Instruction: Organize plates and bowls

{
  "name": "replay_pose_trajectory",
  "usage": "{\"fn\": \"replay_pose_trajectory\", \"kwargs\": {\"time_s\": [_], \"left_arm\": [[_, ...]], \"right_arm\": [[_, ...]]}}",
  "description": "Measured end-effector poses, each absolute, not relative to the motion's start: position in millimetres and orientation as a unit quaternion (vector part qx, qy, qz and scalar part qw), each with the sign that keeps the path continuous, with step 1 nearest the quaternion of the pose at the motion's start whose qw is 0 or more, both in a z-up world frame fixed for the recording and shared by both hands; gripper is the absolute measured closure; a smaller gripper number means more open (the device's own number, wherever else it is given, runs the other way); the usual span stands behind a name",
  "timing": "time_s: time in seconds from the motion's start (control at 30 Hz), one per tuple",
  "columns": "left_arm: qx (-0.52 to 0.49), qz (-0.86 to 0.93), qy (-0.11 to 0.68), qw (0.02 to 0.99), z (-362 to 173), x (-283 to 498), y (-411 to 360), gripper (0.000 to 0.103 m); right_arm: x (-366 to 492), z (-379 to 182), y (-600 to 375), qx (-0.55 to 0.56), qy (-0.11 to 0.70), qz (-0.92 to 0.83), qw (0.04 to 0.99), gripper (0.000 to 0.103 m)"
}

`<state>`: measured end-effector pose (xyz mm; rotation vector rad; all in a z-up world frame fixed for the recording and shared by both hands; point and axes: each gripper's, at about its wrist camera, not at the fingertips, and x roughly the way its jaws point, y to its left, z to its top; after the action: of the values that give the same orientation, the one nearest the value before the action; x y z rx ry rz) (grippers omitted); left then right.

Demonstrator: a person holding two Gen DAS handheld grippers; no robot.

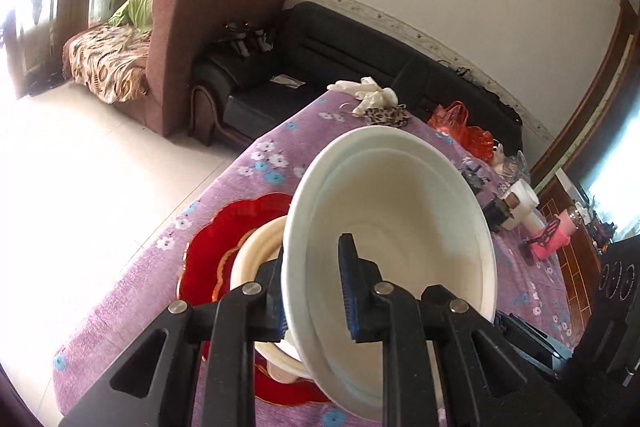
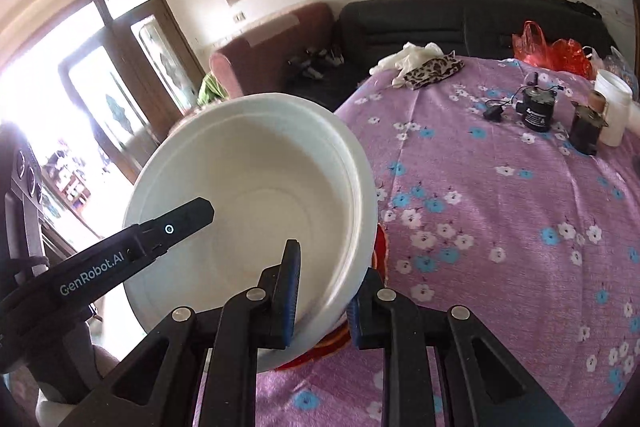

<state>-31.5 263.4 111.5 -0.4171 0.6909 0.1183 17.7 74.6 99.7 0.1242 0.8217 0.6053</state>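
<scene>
I had the white bowl (image 1: 390, 211) tilted in the air above the red scalloped plate (image 1: 218, 235), which lay on the purple flowered tablecloth (image 2: 500, 227). My left gripper (image 1: 314, 291) straddled the bowl's rim, one pad inside and one outside, jaws nearly closed; whether the pads pressed the wall, I could not tell. My right gripper (image 2: 324, 301) pinched the opposite rim the same way, jaws closed down on it. A cream bowl (image 1: 256, 247) sat on the red plate, just under the lifted one. Farther from the plate stood a white jar (image 2: 614, 107) and a small black motor (image 2: 538, 111).
</scene>
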Motion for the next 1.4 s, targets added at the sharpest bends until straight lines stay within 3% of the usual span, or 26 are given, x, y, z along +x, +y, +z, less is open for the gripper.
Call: {"fn": "replay_pose_trajectory", "kwargs": {"time_s": [0.27,0.33,0.37,0.4,0.43,0.5,0.73,0.83,1.4], "left_arm": [[-0.221,0.064,0.357,0.905,83,-23,288,0.084],[-0.225,0.064,0.355,0.905,81,-25,292,0.076],[-0.226,0.065,0.352,0.906,81,-27,294,0.067],[-0.226,0.069,0.348,0.907,81,-28,294,0.056],[-0.225,0.073,0.343,0.909,82,-31,294,0.052],[-0.221,0.078,0.333,0.913,84,-33,294,0.041],[-0.198,0.089,0.301,0.929,100,-56,287,0.033],[-0.179,0.1,0.277,0.939,110,-69,280,0.025],[-0.049,0.2,0.157,0.966,148,-138,213,0.0]], "right_arm": [[26,79,105,0.036,0.422,0.28,0.861,0.079],[25,78,109,0.03,0.417,0.28,0.864,0.079],[24,78,111,0.026,0.412,0.277,0.868,0.078],[22,79,114,0.019,0.406,0.275,0.871,0.075],[20,79,116,0.013,0.401,0.272,0.875,0.072],[16,80,119,0.003,0.391,0.267,0.881,0.047],[3,96,112,-0.004,0.343,0.252,0.905,0.04],[-5,104,105,0.001,0.327,0.251,0.911,0.028],[-51,102,57,0.032,0.313,0.238,0.919,0.024]]}}
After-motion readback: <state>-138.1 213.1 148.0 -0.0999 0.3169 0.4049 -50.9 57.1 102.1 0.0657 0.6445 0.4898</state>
